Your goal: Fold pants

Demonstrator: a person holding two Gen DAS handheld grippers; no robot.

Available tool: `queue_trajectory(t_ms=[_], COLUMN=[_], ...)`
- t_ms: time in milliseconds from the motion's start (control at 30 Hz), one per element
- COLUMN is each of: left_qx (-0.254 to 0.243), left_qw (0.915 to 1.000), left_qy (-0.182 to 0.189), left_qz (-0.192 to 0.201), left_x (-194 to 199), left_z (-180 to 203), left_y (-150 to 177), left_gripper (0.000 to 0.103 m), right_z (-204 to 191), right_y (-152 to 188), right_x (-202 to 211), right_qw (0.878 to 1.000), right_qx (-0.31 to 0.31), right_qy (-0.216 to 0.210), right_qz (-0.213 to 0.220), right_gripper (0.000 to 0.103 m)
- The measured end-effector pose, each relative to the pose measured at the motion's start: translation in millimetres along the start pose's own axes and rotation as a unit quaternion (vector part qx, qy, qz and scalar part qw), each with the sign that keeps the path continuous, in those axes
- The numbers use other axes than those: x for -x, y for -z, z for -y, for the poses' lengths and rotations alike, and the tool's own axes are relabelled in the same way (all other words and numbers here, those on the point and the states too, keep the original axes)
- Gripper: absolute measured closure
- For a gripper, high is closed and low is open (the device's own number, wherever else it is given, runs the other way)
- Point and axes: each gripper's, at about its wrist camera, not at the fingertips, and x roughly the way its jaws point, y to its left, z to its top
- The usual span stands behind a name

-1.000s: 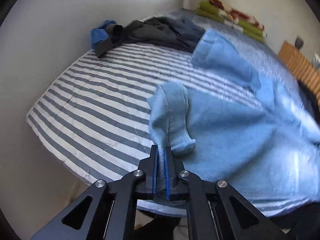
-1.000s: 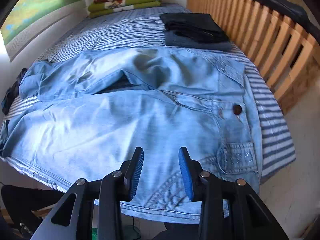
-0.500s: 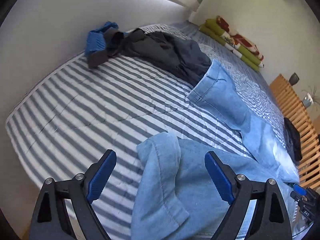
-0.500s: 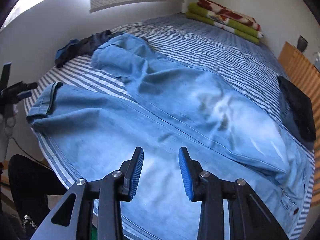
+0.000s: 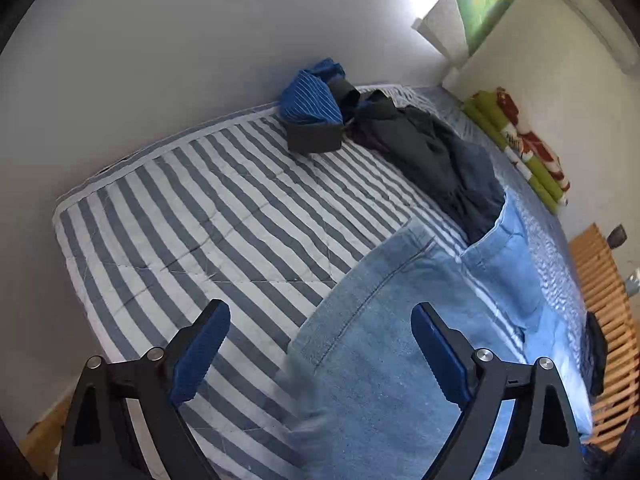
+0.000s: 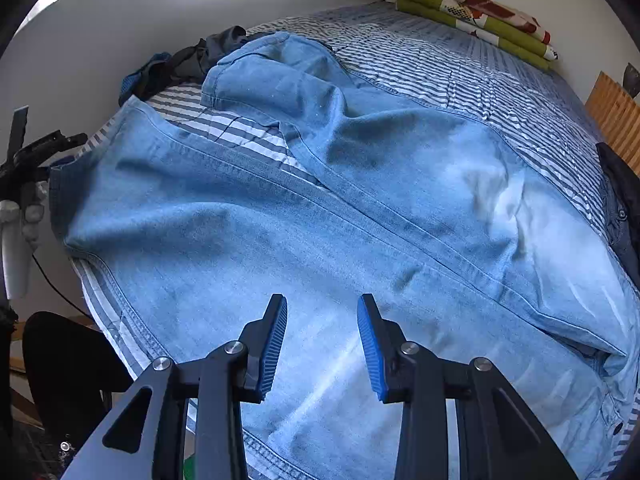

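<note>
Light blue jeans [image 6: 320, 208] lie spread across the striped bed cover [image 5: 200, 220], legs toward the left. In the left wrist view the near leg's hem end [image 5: 380, 320] lies flat on the cover. My left gripper [image 5: 320, 312] hovers above that hem, wide open, with nothing pinched. The far leg [image 5: 508, 264] runs up to a dark clothes pile. My right gripper [image 6: 322, 302] hangs over the near leg's thigh area, partly open, its blue pads [image 6: 276, 340] clear of the cloth.
A dark clothes pile [image 5: 432, 160] and a blue striped garment [image 5: 312, 100] lie at the bed's far corner. Folded green and red blankets [image 6: 472, 12] rest at the head. Folded dark pants [image 6: 624, 208] sit by the wooden slatted frame [image 5: 600, 280]. Walls border two sides.
The left gripper let go of the leg hem and opened wide; the hem now lies flat. The right gripper swung from the waistband to over the legs, its opening unchanged.
</note>
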Motion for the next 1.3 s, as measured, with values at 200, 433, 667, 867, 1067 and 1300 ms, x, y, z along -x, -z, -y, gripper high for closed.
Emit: queue_trajectory(t_ms=[200, 433, 667, 867, 1067, 1300], left_qx=[0.007, -0.056, -0.067, -0.076, -0.059, -0.065], left_qw=[0.9997, 0.9976, 0.9943, 0.9924, 0.994, 0.9939], left_qy=[0.021, -0.034, -0.066, -0.065, -0.053, -0.049], left_qz=[-0.006, -0.021, -0.049, -0.072, -0.076, -0.075], left_x=[22.7, 36.9, 16.5, 0.6, -3.0, 3.3], left_z=[-1.6, -4.1, -9.5, -2.6, -1.1, 6.7], left_y=[22.4, 60.3, 67.0, 74.2, 70.9, 67.4], left_gripper=[0.01, 0.014, 0.014, 0.014, 0.015, 0.02], right_z=[-2.2, 52.0, 156.0, 235.3, 287.6, 280.5], right_y=[5.6, 44.8, 142.9, 241.0, 321.7, 354.9], right_x=[8.7, 46.8, 106.4, 164.0, 190.0, 173.7], right_qw=[1.0, 0.998, 0.977, 0.931, 0.879, 0.868], right_qx=[0.006, -0.05, -0.176, -0.298, -0.42, -0.468], right_qy=[-0.001, 0.022, 0.115, 0.21, 0.228, 0.166], right_qz=[0.006, 0.023, 0.025, 0.014, -0.004, -0.025], right_gripper=[0.07, 0.07, 0.07, 0.07, 0.07, 0.07])
